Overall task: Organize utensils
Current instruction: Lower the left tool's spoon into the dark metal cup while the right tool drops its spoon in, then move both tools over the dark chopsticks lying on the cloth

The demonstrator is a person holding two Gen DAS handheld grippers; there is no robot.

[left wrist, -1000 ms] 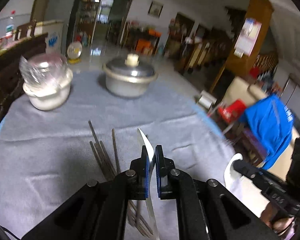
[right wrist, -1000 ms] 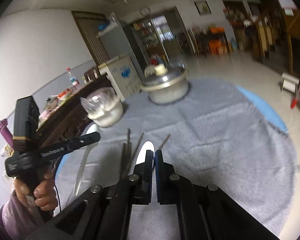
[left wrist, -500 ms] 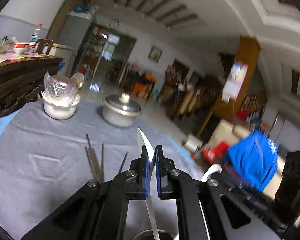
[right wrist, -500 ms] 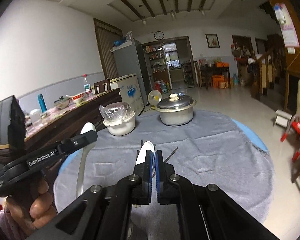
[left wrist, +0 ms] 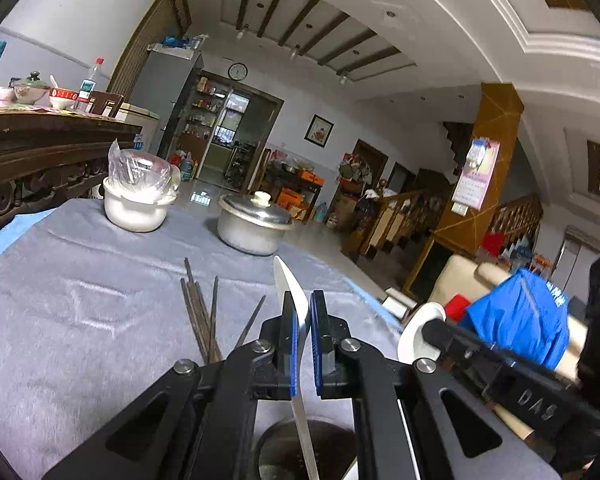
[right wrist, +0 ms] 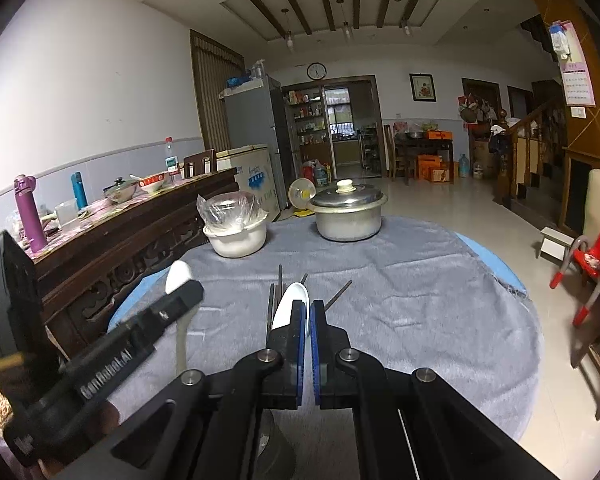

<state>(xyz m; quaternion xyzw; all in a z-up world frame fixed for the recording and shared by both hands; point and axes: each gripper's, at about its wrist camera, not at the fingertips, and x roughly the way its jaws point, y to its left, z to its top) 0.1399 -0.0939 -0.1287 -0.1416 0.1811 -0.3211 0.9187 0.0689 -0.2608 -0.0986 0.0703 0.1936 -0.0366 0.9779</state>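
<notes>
Containers first: a lidded metal pot (right wrist: 348,216) is seen at 12 o'clock on the grey cloth (right wrist: 400,320), lid on, contents hidden. A white bowl (right wrist: 236,236) at 11 o'clock is covered with crinkled clear plastic; contents cannot be told. A dark round container (left wrist: 300,452) is partly visible directly below the left gripper (left wrist: 302,316), with the lower end of the left spoon's handle over its mouth; whether the tip touches inside cannot be told.

Left white spoon (left wrist: 290,292) is clamped edge-on between the blue pads, jaws pressed together on it. Long axis runs roughly 12-to-6 in the left wrist view: one end projects past the fingertips toward 12, tilted slightly to 11, the other end trails toward 6 under the gripper body.

Right gripper (right wrist: 306,312) is likewise closed on a second white spoon (right wrist: 290,304). Bowl end sticks out past the fingertips toward 12, leaning a little to 11; the handle is hidden behind the jaws. In the left wrist view this spoon's bowl shows at 3 o'clock, just beside the left gripper.

Dark chopsticks (left wrist: 202,312) lie loose on the cloth at 10–11 o'clock of the left gripper, near it but apart, fanned with tips toward 12. In the right wrist view they lie just beyond the right spoon.
</notes>
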